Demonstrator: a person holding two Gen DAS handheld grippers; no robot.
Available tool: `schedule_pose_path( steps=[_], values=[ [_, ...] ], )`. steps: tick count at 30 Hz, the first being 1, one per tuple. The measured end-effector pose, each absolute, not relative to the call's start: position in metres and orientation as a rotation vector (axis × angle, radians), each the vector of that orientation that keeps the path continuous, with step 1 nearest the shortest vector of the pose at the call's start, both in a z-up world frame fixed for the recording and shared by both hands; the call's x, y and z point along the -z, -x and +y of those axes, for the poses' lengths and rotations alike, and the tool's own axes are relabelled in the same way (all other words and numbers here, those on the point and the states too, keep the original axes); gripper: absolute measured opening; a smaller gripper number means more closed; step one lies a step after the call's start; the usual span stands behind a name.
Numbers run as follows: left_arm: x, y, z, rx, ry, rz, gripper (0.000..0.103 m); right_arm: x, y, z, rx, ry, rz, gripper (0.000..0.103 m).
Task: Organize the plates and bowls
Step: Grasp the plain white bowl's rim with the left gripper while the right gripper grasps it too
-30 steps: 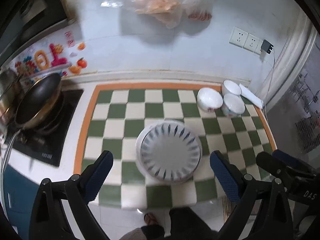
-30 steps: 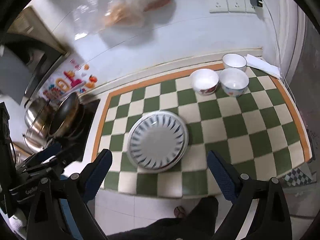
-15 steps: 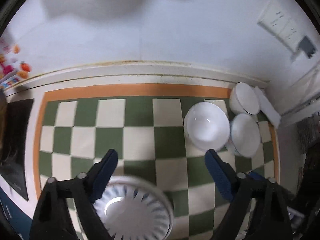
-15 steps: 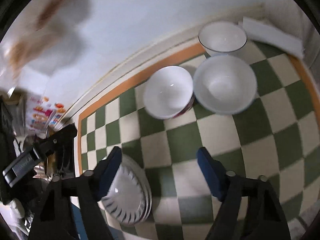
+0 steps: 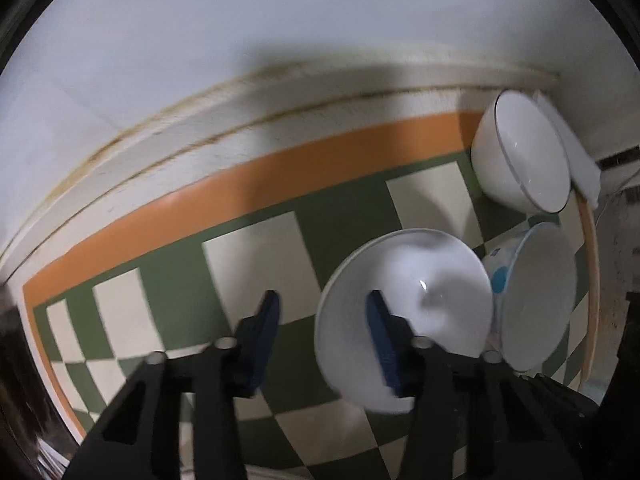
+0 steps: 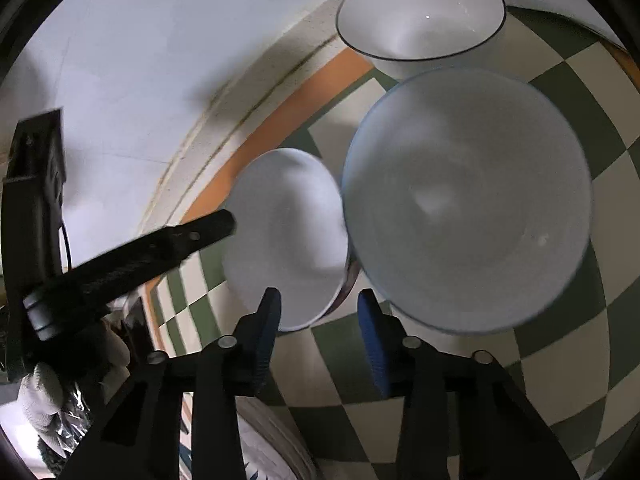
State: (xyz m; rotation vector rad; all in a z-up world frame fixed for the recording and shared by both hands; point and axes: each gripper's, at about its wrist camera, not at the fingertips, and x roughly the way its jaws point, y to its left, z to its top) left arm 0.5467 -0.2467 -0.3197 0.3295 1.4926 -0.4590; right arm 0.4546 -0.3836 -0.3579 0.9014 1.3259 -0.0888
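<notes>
Three bowls stand together at the back right of the green-and-cream checked mat (image 5: 248, 248). My left gripper (image 5: 324, 324) points down over the plain white bowl (image 5: 404, 312). One finger is inside the bowl and one outside, the left rim between the closing jaws, untouched. My right gripper (image 6: 318, 320) hangs where that white bowl (image 6: 284, 232) meets the blue-rimmed bowl (image 6: 464, 200). Its jaws are closing too, with no pad pressing on either rim. The dark-rimmed bowl (image 6: 420, 12) sits behind them.
The white wall (image 5: 280, 20) rises just behind the mat's orange border (image 5: 280, 176). A folded white cloth (image 5: 576, 160) lies beside the dark-rimmed bowl (image 5: 520, 152). A stack of plates (image 6: 272, 440) shows below the right gripper. The left gripper's black finger (image 6: 192, 236) reaches in from the left.
Both grippers have dropped and moved toward the back right, from over the plates to the bowls. Both pairs of jaws have narrowed a great deal. The plates have left the left wrist view.
</notes>
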Motion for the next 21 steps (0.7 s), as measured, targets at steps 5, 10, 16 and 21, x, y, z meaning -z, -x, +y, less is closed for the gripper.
schedule_pose_path(
  steps=[5, 10, 16, 21],
  values=[
    [0.334, -0.547, -0.249, 0.483, -0.321, 1.5, 0.024, 0.371, -0.468, -0.381, 0.143, -0.881, 1.338, 0.018],
    [0.327, -0.537, -0.24, 0.486, -0.296, 1.48, 0.022, 0.373, -0.472, -0.379, 0.15, -0.84, 1.334, 0.017],
    [0.306, -0.51, -0.217, 0.479, -0.257, 1.455, 0.022, 0.366, -0.469, -0.368, 0.101, -0.79, 1.358, 0.016],
    [0.286, -0.476, -0.198, 0.469, -0.214, 1.449, 0.022, 0.344, -0.452, -0.362, 0.046, -0.729, 1.359, 0.016]
  ],
)
